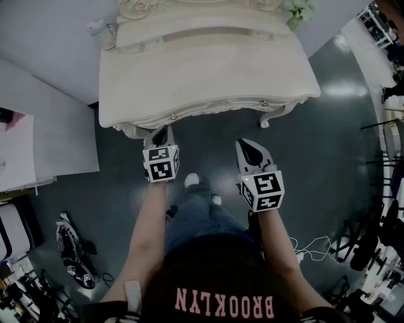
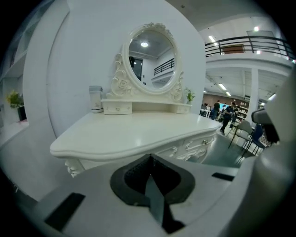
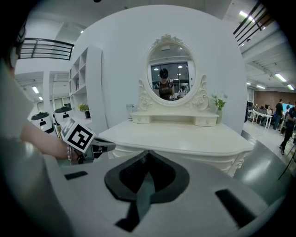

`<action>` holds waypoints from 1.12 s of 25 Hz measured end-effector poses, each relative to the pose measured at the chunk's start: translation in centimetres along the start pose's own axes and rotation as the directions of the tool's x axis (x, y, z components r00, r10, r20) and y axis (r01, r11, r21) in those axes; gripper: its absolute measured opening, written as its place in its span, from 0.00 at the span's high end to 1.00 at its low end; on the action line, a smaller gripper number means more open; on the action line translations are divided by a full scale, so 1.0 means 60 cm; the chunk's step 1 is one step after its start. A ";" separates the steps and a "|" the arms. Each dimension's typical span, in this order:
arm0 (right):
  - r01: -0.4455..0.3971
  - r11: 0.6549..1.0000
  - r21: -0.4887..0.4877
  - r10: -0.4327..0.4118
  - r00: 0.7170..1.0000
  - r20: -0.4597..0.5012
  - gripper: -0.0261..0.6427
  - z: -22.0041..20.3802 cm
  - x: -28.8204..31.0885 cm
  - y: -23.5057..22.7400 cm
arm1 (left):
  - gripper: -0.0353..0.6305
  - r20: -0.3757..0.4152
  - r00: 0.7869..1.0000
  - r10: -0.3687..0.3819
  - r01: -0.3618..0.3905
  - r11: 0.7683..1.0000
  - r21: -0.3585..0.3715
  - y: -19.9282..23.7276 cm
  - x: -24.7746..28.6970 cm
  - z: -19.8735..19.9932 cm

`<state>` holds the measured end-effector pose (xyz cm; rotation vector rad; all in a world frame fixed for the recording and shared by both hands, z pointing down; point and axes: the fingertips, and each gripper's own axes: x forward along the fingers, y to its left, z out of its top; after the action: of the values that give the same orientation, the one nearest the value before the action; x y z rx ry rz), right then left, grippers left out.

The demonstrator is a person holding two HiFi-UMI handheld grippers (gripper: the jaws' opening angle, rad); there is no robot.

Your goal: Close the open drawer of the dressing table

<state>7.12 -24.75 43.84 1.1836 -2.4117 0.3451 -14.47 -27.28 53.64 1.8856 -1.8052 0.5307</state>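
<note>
The cream dressing table (image 1: pixel 208 69) stands just ahead of me, and its front drawers (image 1: pixel 173 117) lie flush under the top with their small knobs showing. In the left gripper view a drawer front (image 2: pixel 203 142) sits closed below the tabletop edge. My left gripper (image 1: pixel 161 134) hovers close to the table's front left corner, shut with nothing between its jaws (image 2: pixel 149 159). My right gripper (image 1: pixel 247 148) hangs further back from the table front, its jaws together and empty (image 3: pixel 148 155). The left gripper (image 3: pixel 99 148) also appears at the left of the right gripper view.
An oval mirror (image 3: pixel 169 71) rises at the table's back, with a cup (image 1: pixel 104 33) and a small plant (image 1: pixel 297 9) beside it. A white cabinet (image 1: pixel 44 145) stands to the left. Equipment (image 1: pixel 72 249) and cables (image 1: pixel 309 246) lie on the dark floor behind.
</note>
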 end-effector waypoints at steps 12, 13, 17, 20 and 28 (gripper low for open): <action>-0.003 1.000 0.025 -0.002 0.984 0.180 0.97 0.105 -0.051 -0.003 | 0.94 0.106 0.993 0.050 -0.053 0.998 0.027 -0.005 -0.104 0.063; -0.004 1.000 0.023 -0.001 0.982 0.187 0.97 0.110 -0.056 -0.003 | 0.94 0.113 0.992 0.056 -0.059 0.998 0.026 -0.005 -0.113 0.066; 0.001 1.000 0.015 -0.004 0.977 0.215 0.97 0.129 -0.072 -0.004 | 0.94 0.151 0.987 0.062 -0.065 0.998 0.013 -0.006 -0.143 0.087; 0.007 1.000 0.004 -0.008 0.971 0.240 0.97 0.150 -0.080 -0.008 | 0.94 0.190 0.980 0.059 -0.062 0.998 0.007 -0.007 -0.164 0.115; 0.037 0.998 -0.045 -0.022 0.955 0.297 0.97 0.196 -0.107 -0.006 | 0.94 0.299 0.953 0.048 -0.059 0.998 0.027 -0.003 -0.222 0.190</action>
<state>7.74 -25.22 30.43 1.3287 -2.6341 0.1019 -15.58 -23.07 36.67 2.0350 -2.0530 0.3089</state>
